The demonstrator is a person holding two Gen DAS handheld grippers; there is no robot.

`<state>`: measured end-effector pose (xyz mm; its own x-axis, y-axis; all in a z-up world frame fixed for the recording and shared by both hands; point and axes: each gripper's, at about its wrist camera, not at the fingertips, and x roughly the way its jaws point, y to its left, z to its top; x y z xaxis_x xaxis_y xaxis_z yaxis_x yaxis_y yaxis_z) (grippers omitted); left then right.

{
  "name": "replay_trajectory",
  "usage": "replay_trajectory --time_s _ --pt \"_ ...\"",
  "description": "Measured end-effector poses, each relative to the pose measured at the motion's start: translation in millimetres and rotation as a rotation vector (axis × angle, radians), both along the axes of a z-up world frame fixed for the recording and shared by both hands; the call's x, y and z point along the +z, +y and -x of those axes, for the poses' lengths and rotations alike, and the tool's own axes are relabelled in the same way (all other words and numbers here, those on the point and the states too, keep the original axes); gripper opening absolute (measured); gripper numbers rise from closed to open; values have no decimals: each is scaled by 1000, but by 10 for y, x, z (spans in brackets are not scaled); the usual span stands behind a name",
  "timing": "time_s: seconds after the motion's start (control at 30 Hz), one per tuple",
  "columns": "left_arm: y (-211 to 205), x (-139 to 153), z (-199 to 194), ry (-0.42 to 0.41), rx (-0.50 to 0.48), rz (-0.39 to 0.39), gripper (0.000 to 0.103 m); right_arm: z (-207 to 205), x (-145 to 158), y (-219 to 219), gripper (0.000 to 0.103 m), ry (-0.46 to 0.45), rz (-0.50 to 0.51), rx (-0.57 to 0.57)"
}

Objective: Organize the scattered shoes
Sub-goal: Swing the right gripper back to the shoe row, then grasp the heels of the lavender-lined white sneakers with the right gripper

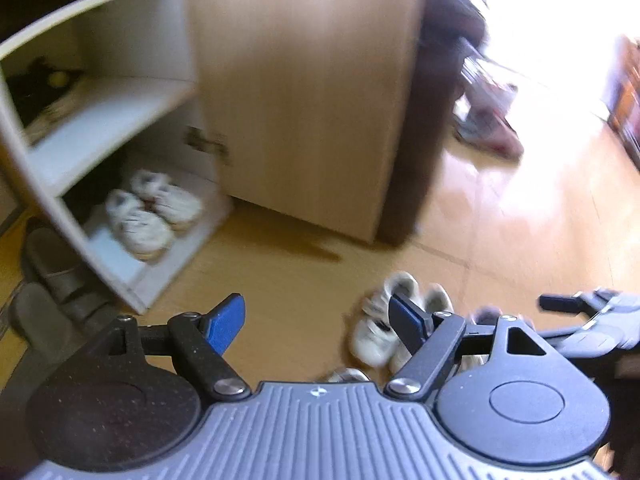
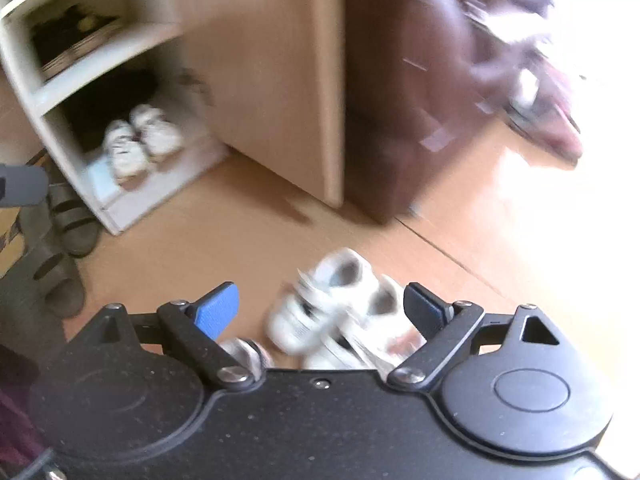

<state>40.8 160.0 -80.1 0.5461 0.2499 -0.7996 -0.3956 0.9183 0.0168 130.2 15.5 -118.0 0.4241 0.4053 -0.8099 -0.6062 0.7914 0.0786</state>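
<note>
A pair of white sneakers (image 1: 374, 336) (image 2: 332, 308) lies on the wooden floor, blurred by motion. My left gripper (image 1: 316, 320) hangs above the floor with its blue pads wide apart and nothing between them; the sneakers lie just behind its right finger. My right gripper (image 2: 320, 312) is open above the same sneakers, which show between its fingers but lie lower, untouched. Another white shoe (image 2: 242, 352) peeks out near its left finger. A second white pair (image 1: 148, 212) (image 2: 136, 144) sits on the bottom shelf of the open shoe cabinet (image 1: 100, 120) (image 2: 100, 56).
Dark shoes (image 1: 40, 88) (image 2: 76, 36) fill the middle shelf. Grey slippers (image 1: 48, 272) (image 2: 68, 236) lie left of the cabinet. The cabinet's door (image 1: 312, 100) stands open over the floor. Dark furniture (image 2: 400, 100) and reddish shoes (image 1: 492, 132) lie at the right.
</note>
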Motion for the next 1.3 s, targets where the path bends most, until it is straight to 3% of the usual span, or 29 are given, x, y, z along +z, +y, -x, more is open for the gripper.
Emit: replay_trajectory --time_s 0.17,0.33,0.43,0.5,0.6,0.87,1.1,1.2,1.27,1.3 --pt "-314 -157 -135 80 -36 10 79 -191 -151 -815 90 73 35 -149" --pt "-668 -158 -258 88 -119 -16 79 -437 -448 -1274 87 186 -63 -322" --pt "-697 -293 -256 89 -155 -34 79 -630 -663 -1266 86 267 -109 -410" --pt "-613 -444 -257 136 -134 -49 79 -761 -791 -1207 86 321 -146 -453" --pt "-392 -606 -293 190 -86 -36 79 -899 -996 -998 86 304 -24 -418" --pt "-169 -716 -397 185 -45 51 79 -1069 -1476 -774 85 381 5 -486" --pt "-132 -554 -441 117 -53 160 79 -1179 -1761 -630 65 374 54 -431" --pt "-81 -507 -445 96 -37 190 79 -1241 -1812 -476 54 334 99 -349" --pt "-47 -488 -445 87 -25 208 79 -1275 -1823 -444 32 312 98 -327" --pt "-29 -482 -443 83 -17 216 79 -1300 -1822 -452 32 308 81 -327"
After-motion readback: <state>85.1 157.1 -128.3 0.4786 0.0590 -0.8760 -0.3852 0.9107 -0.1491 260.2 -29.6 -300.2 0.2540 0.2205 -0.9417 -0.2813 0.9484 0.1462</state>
